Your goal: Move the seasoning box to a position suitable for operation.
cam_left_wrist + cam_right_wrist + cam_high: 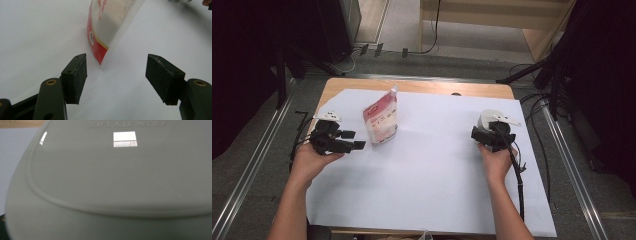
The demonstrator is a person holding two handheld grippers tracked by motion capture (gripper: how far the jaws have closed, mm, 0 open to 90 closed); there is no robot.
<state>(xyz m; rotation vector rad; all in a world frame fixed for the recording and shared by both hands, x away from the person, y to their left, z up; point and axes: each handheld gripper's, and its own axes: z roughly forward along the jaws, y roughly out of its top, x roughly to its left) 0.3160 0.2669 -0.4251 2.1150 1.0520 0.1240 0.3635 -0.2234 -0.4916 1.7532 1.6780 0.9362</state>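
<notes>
A red and white stand-up pouch (381, 120) stands on the white sheet (427, 170), left of the middle. My left gripper (353, 139) lies just left of it, open, its jaws pointing at the pouch. In the left gripper view the pouch's lower corner (100, 53) sits ahead of the gap (116, 72) and touches neither pad. At the right, my right gripper (482, 132) is down against a pale grey round container (486, 118). Its smooth lid (112, 175) is very close in the right gripper view and hides the jaws.
The sheet covers most of a wooden table (422, 86), whose bare edge shows at the back. A black cable (518, 185) trails from the right gripper along the forearm. Dark stands and cables surround the table on the floor.
</notes>
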